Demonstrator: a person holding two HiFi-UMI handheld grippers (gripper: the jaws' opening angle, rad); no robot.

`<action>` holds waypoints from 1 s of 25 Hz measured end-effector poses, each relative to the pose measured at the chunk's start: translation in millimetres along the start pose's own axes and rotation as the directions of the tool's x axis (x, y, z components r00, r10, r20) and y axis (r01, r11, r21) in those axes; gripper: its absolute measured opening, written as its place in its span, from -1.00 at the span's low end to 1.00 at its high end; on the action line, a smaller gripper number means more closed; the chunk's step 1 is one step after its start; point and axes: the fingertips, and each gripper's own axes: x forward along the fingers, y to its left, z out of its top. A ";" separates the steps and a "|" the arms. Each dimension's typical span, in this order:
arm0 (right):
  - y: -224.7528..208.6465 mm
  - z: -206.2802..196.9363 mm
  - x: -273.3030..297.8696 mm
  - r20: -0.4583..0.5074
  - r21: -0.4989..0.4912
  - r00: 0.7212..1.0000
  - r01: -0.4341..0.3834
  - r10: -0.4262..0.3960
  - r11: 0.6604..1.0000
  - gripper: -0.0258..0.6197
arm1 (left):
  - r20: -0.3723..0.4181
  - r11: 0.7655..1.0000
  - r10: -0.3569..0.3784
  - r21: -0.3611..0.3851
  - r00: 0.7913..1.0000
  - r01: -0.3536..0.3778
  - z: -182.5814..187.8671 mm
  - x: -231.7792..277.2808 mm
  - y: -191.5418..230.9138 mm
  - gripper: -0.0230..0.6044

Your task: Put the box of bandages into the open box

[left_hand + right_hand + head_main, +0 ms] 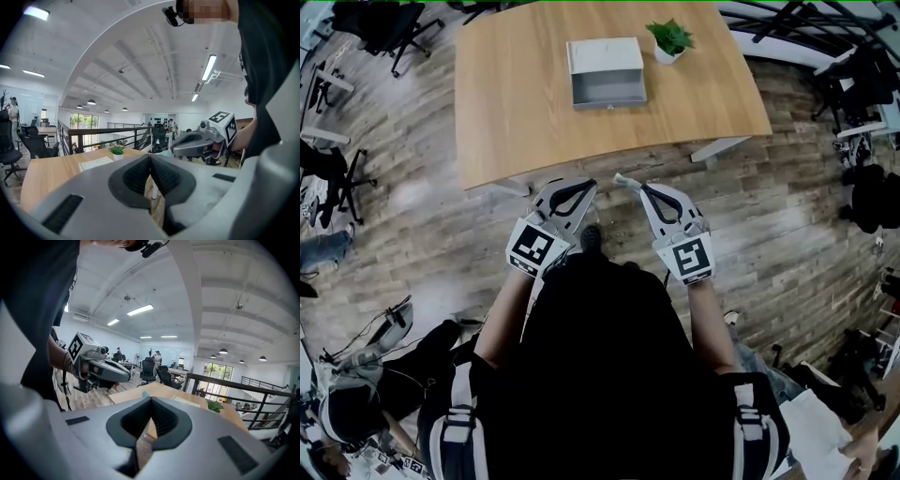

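The open box (607,89), white with a grey inside, lies on the far half of the wooden table (525,112); it also shows as a low white box (96,163) in the left gripper view. Both grippers hang in front of the table's near edge, above the floor. My right gripper (636,185) (151,399) is shut on a small pale box of bandages (622,178), of which only a sliver (145,393) peeks past the jaws. My left gripper (588,184) (150,157) is shut with nothing in it, just left of the right gripper.
A small potted plant (669,37) stands right of the open box. Office chairs (394,28) stand left of the table, with bags and gear on the wooden floor at both sides. A black railing (108,136) runs behind the table.
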 end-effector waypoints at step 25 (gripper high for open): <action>-20.1 5.4 63.8 -0.021 -0.007 0.999 0.025 -0.025 1.000 -0.84 | -0.009 0.999 -0.041 -0.013 0.999 0.040 -10.6 15.2 63.6 -0.85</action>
